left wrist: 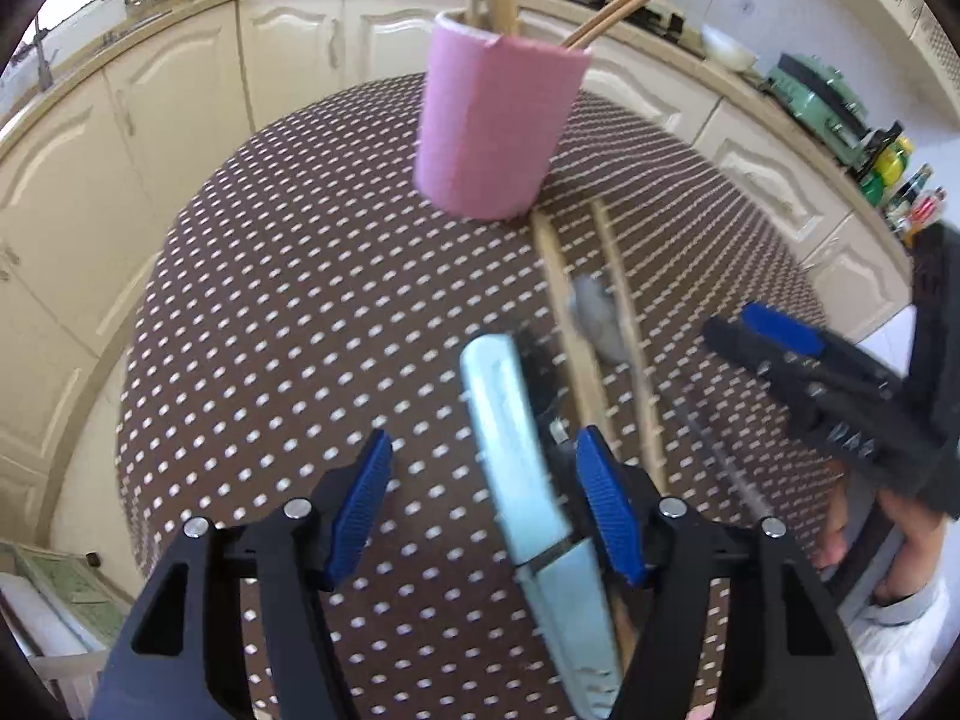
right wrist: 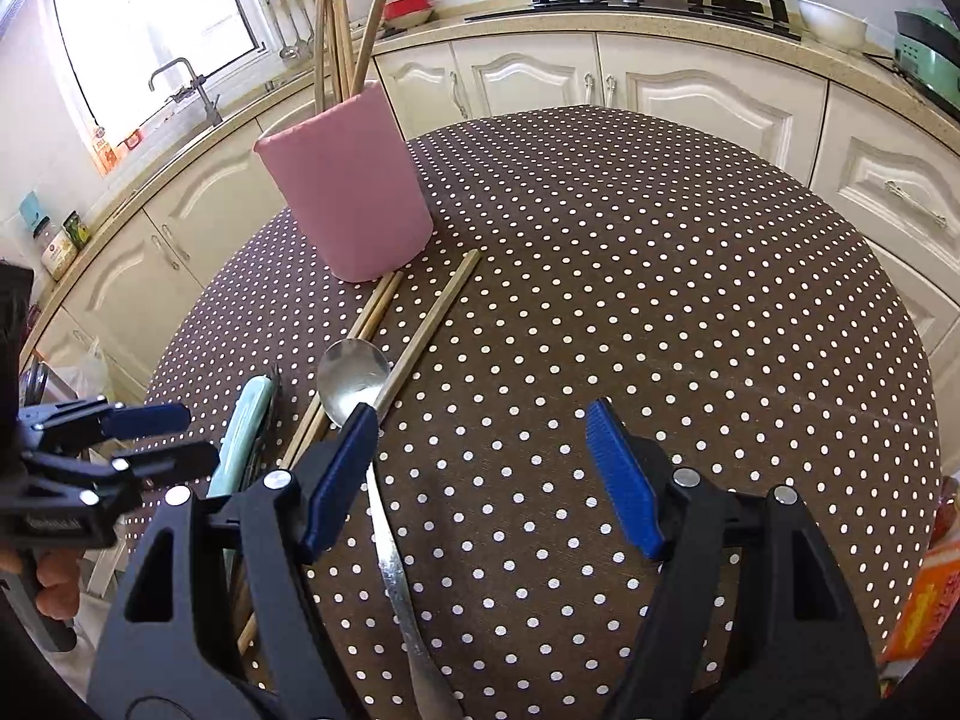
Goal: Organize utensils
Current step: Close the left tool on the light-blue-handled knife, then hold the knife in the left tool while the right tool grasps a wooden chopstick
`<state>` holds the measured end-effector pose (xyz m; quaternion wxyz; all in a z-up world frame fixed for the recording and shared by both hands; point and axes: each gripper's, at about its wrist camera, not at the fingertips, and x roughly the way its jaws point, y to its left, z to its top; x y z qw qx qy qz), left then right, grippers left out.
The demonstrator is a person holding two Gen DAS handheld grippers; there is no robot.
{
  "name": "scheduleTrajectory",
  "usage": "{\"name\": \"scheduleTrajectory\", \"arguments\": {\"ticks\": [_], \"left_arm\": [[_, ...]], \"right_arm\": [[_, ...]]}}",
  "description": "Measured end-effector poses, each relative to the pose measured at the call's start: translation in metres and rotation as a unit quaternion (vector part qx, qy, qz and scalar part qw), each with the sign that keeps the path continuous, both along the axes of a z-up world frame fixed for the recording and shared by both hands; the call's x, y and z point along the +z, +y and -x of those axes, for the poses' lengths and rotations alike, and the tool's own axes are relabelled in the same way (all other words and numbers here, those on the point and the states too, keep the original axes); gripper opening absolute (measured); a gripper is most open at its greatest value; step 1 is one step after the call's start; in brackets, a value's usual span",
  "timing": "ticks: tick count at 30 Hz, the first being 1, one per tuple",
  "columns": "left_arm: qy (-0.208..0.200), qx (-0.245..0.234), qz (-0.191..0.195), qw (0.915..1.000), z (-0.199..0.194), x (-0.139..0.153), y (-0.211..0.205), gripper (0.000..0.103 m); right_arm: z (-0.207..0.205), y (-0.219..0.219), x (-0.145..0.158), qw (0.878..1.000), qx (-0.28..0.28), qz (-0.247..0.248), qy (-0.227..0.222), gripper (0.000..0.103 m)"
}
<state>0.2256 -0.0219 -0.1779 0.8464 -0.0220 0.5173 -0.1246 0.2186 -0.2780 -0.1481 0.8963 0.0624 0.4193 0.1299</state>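
Left wrist view: left gripper [left wrist: 480, 510] jaws gape around the pale green knife [left wrist: 528, 480] (hard, slippery) near the worktop's [left wrist: 300, 300] near edge. Grab its handle. Right gripper [right wrist: 483, 480] gapes empty.

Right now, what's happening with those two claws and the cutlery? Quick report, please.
Left gripper open over the pale green handle, nothing gripped. Right gripper open above the spoon. Loose chopsticks beside the pink cup, crowding both.
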Motion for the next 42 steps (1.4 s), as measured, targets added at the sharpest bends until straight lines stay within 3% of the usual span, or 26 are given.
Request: {"name": "scheduleTrajectory", "arguments": {"ticks": [12, 17, 19, 23, 31, 37, 42], "left_arm": [[0.006, 0.005, -0.022, 0.9997, 0.001, -0.019, -0.012, 0.063], [-0.004, 0.002, -0.053, 0.9986, -0.001, -0.022, -0.022, 0.063], [-0.007, 0.004, -0.059, 0.9983, -0.001, -0.022, -0.023, 0.058], [-0.01, 0.014, -0.06, 0.9981, 0.0, -0.021, -0.016, 0.031], [-0.01, 0.031, -0.018, 0.9993, -0.002, -0.019, 0.007, 0.024], [-0.017, 0.059, -0.025, 0.9978, -0.015, -0.016, 0.022, 0.022], [-0.009, 0.073, -0.022, 0.997, -0.033, -0.015, 0.03, 0.021]], "right_arm": [[0.009, 0.01, -0.002, 1.0, 0.004, -0.003, 0.001, 0.071], [0.009, 0.009, -0.002, 1.0, 0.002, -0.005, 0.004, 0.071], [0.009, 0.01, 0.0, 1.0, 0.002, -0.006, 0.005, 0.071], [0.008, 0.01, -0.002, 1.0, 0.002, -0.004, 0.01, 0.071], [-0.001, 0.013, -0.003, 1.0, 0.005, 0.003, 0.02, 0.071], [-0.026, 0.015, 0.001, 0.999, 0.002, 0.017, 0.048, 0.071], [-0.054, 0.024, 0.002, 0.995, 0.023, -0.021, 0.096, 0.068]]}}
